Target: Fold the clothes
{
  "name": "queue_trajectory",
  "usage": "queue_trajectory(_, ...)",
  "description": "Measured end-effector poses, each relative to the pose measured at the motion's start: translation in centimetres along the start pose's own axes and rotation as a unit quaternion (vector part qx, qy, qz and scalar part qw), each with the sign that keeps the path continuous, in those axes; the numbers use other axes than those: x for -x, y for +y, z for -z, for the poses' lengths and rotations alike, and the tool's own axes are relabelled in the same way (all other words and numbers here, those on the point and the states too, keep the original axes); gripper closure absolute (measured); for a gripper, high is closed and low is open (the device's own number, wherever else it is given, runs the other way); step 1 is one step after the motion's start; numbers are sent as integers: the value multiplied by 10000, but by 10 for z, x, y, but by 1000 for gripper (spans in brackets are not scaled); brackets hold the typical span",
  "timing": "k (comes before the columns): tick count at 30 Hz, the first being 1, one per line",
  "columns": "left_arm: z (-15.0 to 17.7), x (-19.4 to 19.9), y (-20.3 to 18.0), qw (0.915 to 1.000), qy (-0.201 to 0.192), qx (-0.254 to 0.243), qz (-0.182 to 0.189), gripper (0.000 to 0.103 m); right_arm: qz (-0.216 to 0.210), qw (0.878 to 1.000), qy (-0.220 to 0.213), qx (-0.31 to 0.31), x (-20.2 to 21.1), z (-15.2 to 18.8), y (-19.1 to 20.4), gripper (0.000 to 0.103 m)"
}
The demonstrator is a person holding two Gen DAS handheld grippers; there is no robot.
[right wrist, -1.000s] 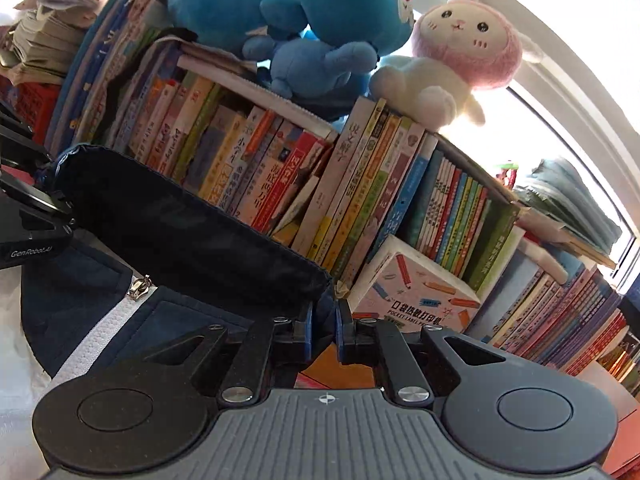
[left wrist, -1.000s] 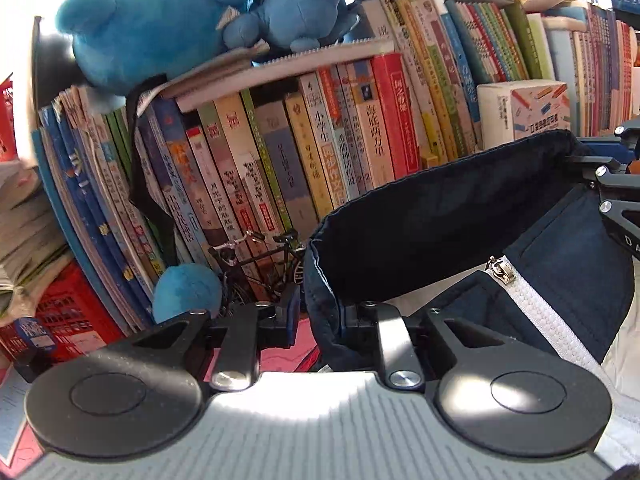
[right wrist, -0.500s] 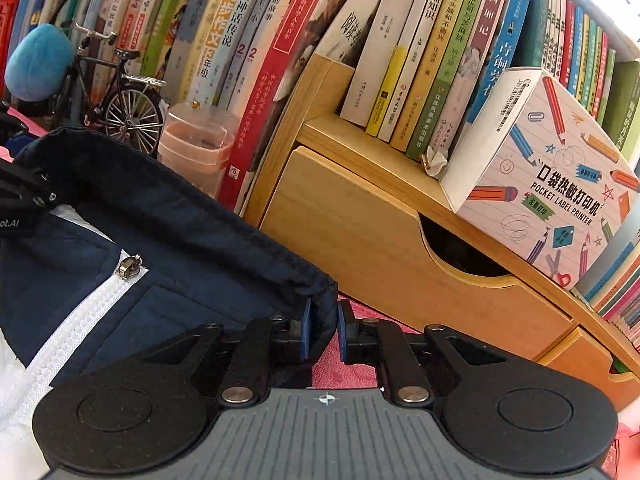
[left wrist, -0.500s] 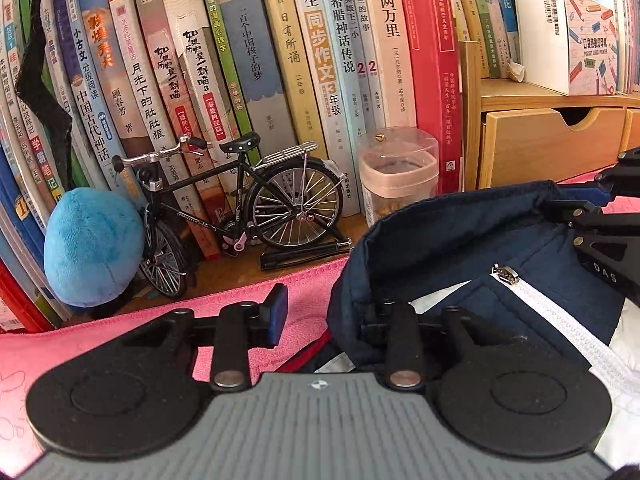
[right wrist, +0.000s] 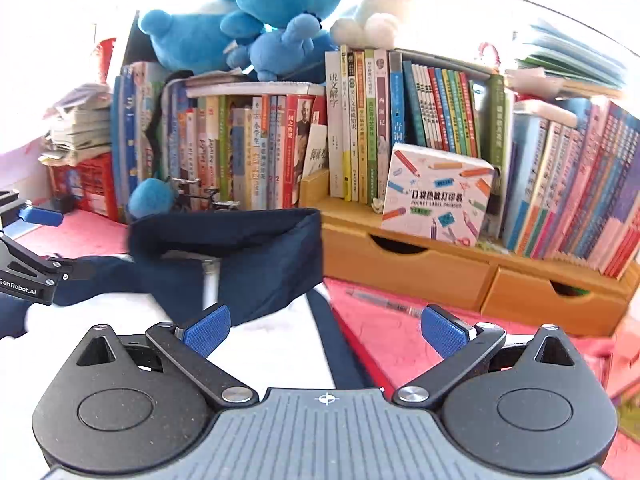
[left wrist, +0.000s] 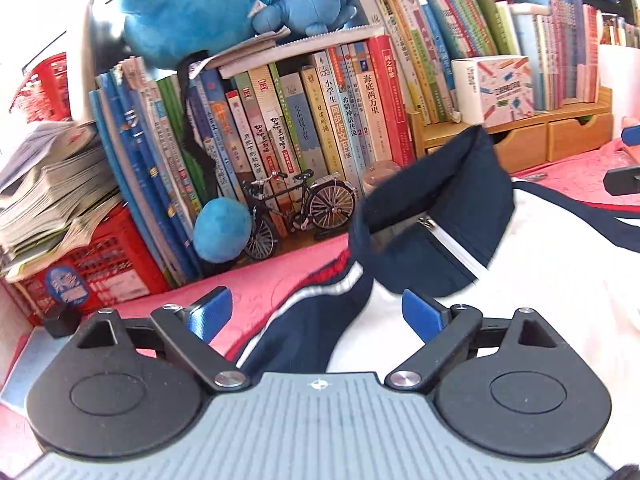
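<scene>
While both grippers hang wide open above it, one white and navy jacket lies spread on a pink cloth before a crowded bookshelf.

Left gripper (left wrist: 316, 312): jaws well apart, gripping nothing; blue pads (left wrist: 420, 314) sit over the jacket's striped shoulder and white chest.

Right gripper (right wrist: 326, 330): jaws well apart, empty, poised above the jacket's far shoulder edge and the cloth beside it.

Jacket (left wrist: 540, 280): one garment, front side up, zip (left wrist: 452, 246) closed; its long axis runs from the near edge of both views toward the shelf, collar end farthest away.

Collar (right wrist: 240, 236): navy band standing up and curled open, pointing at the books.

Stripes: navy, white and red bands run along the shoulder on each side.

Pink cloth (right wrist: 400, 332): bare strips show on both sides of the jacket and between collar and shelf, giving open room at each shoulder; one pen (right wrist: 384, 302) lies on it to the right.

Drawers (right wrist: 408, 264): two wooden fronts border the cloth on the right.

Toy bicycle (left wrist: 300, 208): one, beside one blue ball (left wrist: 222, 230), just beyond the collar on the left.

Printer box (right wrist: 436, 196): one, atop the drawer unit.

Books (left wrist: 328, 120): rows upright, too many to count.

Soft toys (right wrist: 256, 20): several blue, one pink and white, on top.
</scene>
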State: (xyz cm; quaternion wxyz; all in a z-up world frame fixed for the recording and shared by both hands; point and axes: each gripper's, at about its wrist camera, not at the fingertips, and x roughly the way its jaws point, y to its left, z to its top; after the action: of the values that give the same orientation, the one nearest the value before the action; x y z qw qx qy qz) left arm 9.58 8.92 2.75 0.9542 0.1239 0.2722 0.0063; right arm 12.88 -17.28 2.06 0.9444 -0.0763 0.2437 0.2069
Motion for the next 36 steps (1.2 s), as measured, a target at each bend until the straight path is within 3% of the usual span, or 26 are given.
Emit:
queue_trajectory(4,53,58,-6,9996,-12,243,-113,6,-37,9995,56,-301,61,54,-3,0)
queue_trajectory(7,86,97,-9,9979,284,590,3,6,-38,9986,202,-491,96,89,-5,0)
queue_trajectory(12,109,116,-13,9956,511,779,-46,6,145,9981,320,-500,137,130,-4,0)
queue_trajectory(18,132,131,-19,9932,714,910,-162,4,669,9925,-58,-1021,167,147,-25,0)
queue_trajectory(22,139,129,-24,9934,566,962,-250,2,1830,9718,-404,-1428,166,146,-58,0)
queue_trajectory(23,140,128,-23,9931,535,1013,-231,1,1892,9695,-341,-1518,158,143,-67,0)
queue_trajectory(25,142,126,-17,9909,536,1225,-136,0,1630,9734,-26,-1609,132,136,-86,0)
queue_trajectory(26,143,125,-14,9894,568,1333,-67,0,1403,9763,226,-1632,115,131,-92,4)
queue_trajectory(27,144,125,-11,9882,587,1418,-3,0,1325,9766,400,-1645,102,125,-97,40)
queue_trajectory(28,144,124,-9,9875,599,1457,40,0,1598,9727,389,-1638,100,117,-100,99)
queue_trajectory(30,144,125,-10,9883,586,1409,25,0,2152,9634,293,-1574,98,99,-108,96)
queue_trajectory(33,144,125,-10,9884,584,1403,32,0,3019,9457,-426,-1131,131,66,-123,96)
queue_trajectory(36,144,124,-9,9883,588,1403,50,0,3905,9123,-986,-744,164,44,-151,96)
